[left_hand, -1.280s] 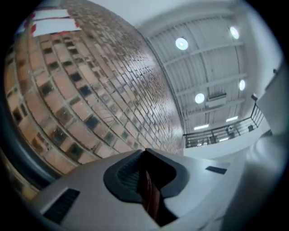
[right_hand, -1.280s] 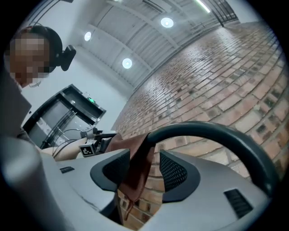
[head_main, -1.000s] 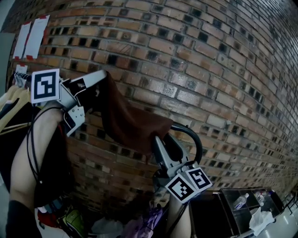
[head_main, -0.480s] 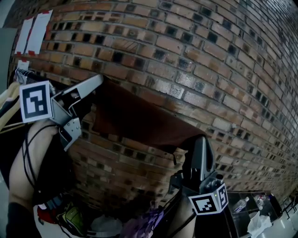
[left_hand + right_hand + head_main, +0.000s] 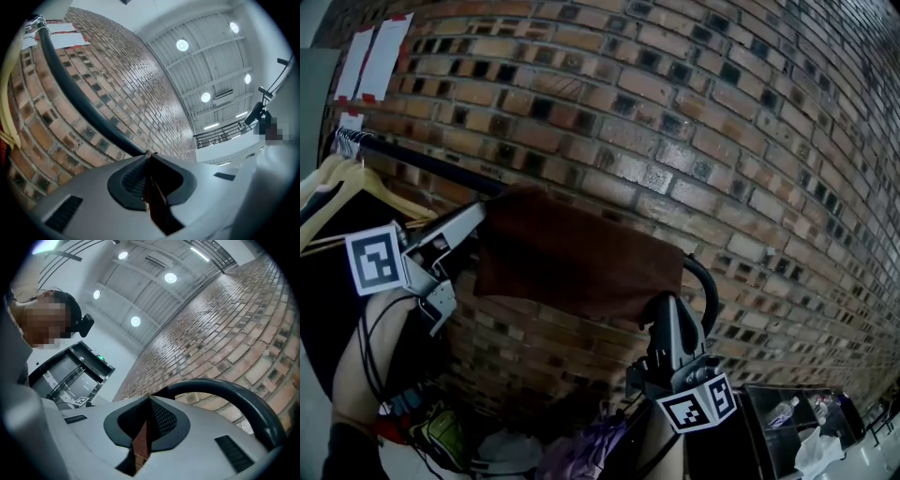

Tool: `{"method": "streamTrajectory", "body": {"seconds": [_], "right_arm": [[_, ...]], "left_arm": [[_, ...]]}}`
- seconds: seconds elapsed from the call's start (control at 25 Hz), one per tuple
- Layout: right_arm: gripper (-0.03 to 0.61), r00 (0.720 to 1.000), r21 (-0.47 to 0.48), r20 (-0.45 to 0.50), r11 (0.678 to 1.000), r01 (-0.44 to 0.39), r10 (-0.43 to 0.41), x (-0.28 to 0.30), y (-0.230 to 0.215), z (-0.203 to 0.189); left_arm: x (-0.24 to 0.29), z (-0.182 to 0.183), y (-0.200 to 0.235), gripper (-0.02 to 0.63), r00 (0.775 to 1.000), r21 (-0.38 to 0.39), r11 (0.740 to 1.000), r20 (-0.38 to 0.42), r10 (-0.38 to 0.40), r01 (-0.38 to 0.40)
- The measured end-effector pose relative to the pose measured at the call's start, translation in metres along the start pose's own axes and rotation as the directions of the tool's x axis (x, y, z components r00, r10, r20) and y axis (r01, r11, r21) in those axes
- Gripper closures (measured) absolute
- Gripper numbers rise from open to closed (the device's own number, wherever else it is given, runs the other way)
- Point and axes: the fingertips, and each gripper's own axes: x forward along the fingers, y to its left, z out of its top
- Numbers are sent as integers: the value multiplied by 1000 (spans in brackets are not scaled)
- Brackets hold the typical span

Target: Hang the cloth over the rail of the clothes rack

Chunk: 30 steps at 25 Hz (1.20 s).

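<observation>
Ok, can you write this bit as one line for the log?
left gripper: shut on cloth | right gripper: shut on cloth | cloth: spread between grippers at rail

Left gripper (image 5: 476,214): at the head view's left, the higher of the two, angled up and to the right.
Left fingers (image 5: 93,197): closed on an edge of the cloth (image 5: 572,253); a dark brown strip of it fills the slot between the pads.
Left marker cube (image 5: 375,258): at the gripper's rear, one face turned to the head camera.
Left forearm (image 5: 370,366): rises from the lower left, with cables looped across it.
Right gripper (image 5: 666,302): lower and well apart from the left, pointing steeply up.
Right fingers (image 5: 197,446): pressed together, with a thin reddish-brown strip of cloth nipped between them.
Right marker cube (image 5: 694,405): below the fingers, two faces showing.
Right forearm (image 5: 661,455): only a short stretch shows under the cube.
</observation>
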Motion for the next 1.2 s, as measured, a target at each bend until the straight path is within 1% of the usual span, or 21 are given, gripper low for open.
{"method": "streamTrajectory", "body": {"seconds": [0.12,0.2,0.28,0.36,0.4,0.44,0.48,0.52,0.56,0.6,0.68,0.72,0.76,0.8,0.84,0.92,1.04,1.08,1.12,1.2], "right_arm": [[565,1000,-1,8,1000,-11,11,-2,2,1],[565,1000,-14,16,1000,-20,20,0,4,6],[565,999,-33,28,999,-18,19,0,6,11],[565,999,-36,34,999,-12,14,0,6,13],[565,999,-32,34,999,-14,15,0,6,13],[565,999,-28,32,999,-17,18,0,7,13],[565,999,-27,29,999,-21,22,1,8,12],[565,999,-28,27,999,-24,25,1,8,12],[565,999,-30,28,999,-25,25,1,9,13],[565,999,-31,29,999,-24,25,1,9,13],[565,999,-27,34,999,-22,23,1,9,12],[565,999,-21,36,1000,-22,23,1,10,11],[565,999,-15,38,1000,-23,23,2,10,11],[565,999,-10,40,1000,-24,25,2,9,10],[565,999,-6,40,1000,-26,26,2,9,10],[565,999,-4,42,1000,-27,28,1,9,10],[565,998,0,49,1000,-29,29,-1,7,12],[565,998,3,51,1000,-30,30,-2,6,13],[565,998,5,52,999,-31,31,-2,6,13],[565,998,7,52,999,-35,35,-3,5,13]], "left_arm": [[-6,-7,-1,571,1000,46,999,-1,-2,2],[-8,-5,-5,567,1000,114,993,5,10,-11],[-12,-2,-3,544,999,202,978,10,51,-52],[-20,1,3,472,994,296,949,14,109,-109],[-24,3,4,455,991,352,927,10,136,-131],[-27,5,2,448,987,419,896,1,161,-147],[-27,7,-2,448,983,494,856,-13,185,-155],[-24,8,-9,448,977,570,807,-31,210,-156],[-17,9,-17,448,970,644,750,-50,239,-151],[-9,9,-24,446,959,714,685,-70,274,-143],[11,8,-33,446,933,835,537,-91,349,-120],[21,7,-36,446,920,879,464,-91,382,-105],[30,6,-37,446,908,911,404,-96,408,-86],[38,2,-37,446,896,929,366,-112,430,-60],[45,-3,-37,446,884,937,348,-138,447,-30],[56,-12,-35,446,856,941,337,-190,480,20],[65,-15,-27,452,820,954,297,-210,532,52],[67,-15,-25,466,812,953,297,-219,541,59],[70,-15,-25,499,804,949,307,-235,547,69],[74,-18,-23,549,777,934,342,-288,559,100]]}}
